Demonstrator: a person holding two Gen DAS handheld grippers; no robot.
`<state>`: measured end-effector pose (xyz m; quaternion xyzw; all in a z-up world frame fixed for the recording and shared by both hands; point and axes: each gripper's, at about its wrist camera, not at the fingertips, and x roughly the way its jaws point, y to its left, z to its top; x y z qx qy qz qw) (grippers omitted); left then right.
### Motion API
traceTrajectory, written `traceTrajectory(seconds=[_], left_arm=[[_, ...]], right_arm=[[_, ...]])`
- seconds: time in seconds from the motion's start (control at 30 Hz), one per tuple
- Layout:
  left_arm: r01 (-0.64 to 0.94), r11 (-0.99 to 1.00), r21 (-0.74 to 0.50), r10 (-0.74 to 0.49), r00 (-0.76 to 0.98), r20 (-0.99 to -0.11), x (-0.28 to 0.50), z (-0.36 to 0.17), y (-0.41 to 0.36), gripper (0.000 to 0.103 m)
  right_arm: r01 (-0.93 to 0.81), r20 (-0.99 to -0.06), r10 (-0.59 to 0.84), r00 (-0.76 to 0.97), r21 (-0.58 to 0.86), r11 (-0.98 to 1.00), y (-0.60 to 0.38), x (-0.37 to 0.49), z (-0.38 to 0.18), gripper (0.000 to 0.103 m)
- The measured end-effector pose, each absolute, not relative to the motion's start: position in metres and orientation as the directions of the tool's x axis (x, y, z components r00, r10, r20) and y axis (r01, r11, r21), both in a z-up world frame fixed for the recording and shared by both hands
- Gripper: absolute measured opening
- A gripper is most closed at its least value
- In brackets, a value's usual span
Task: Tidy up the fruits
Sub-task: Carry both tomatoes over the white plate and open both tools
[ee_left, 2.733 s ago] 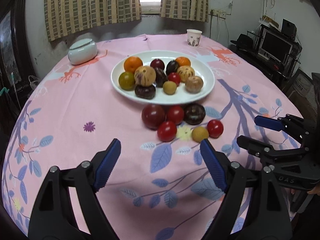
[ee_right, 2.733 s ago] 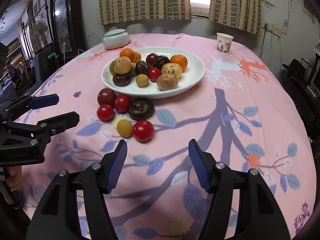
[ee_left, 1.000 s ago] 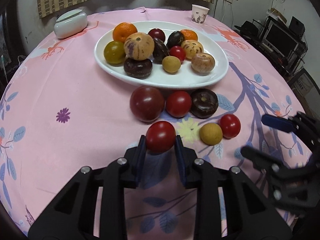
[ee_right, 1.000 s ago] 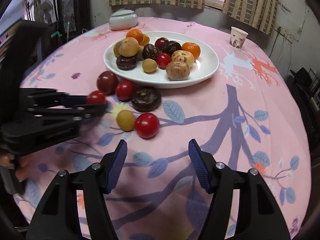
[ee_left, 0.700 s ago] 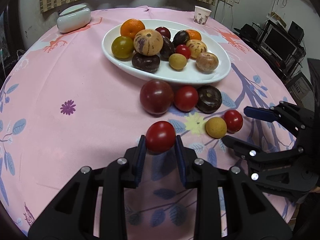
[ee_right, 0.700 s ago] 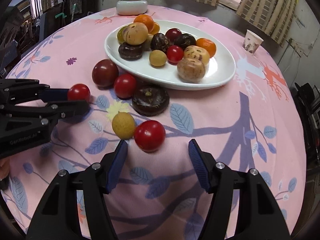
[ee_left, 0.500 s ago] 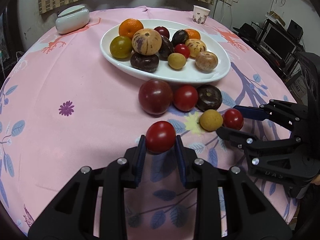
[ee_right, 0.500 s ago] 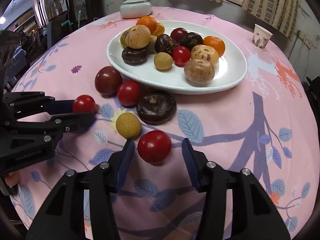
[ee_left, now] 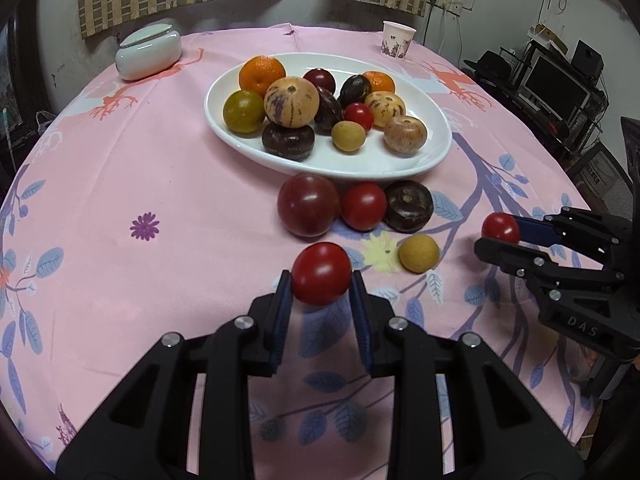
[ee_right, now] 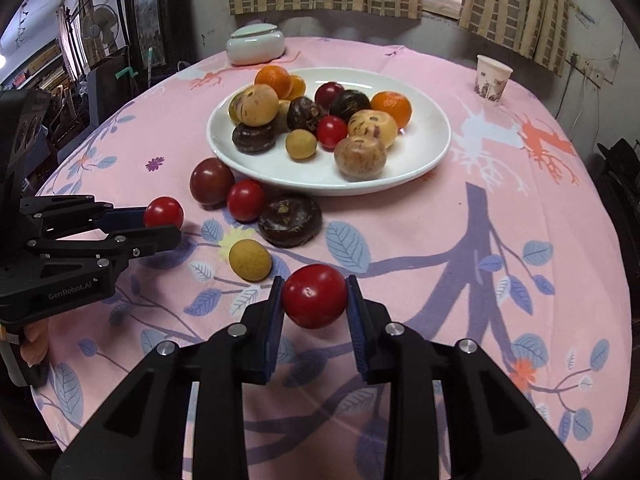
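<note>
While your left tongs (ee_left: pixel 321 285) and right tongs (ee_right: pixel 314 295) each clamped a smooth, soft red tomato (ee_left: pixel 321 273) across its middle just above the counter (ee_left: pixel 160 184), four fruits lay before the plate (ee_left: pixel 438 152).

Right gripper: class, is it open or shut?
Shut: the right gripper clamps a red tomato between both pads.
</note>
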<state>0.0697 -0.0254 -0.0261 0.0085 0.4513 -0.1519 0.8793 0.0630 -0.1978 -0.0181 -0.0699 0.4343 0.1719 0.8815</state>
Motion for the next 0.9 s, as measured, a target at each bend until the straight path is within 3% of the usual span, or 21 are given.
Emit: traceTrajectory(seconds=[0.53, 0.9], left_arm=[[0.321, 0.940, -0.119, -0.298, 0.597, -0.745, 0.109, 0.031, -0.050, 0.029], [0.278, 0.956, -0.095, -0.248, 0.589, -0.769, 0.194, 0.019, -0.070, 0.029]], right_arm=[[-0.379, -0.698, 0.268, 0.664, -0.006, 0.925, -0.184, 0.092, 0.034, 0.030], [-0.338, -0.729, 0.229, 0.645, -0.003, 0.941, -0.184, 0.175, 0.017, 0.030]])
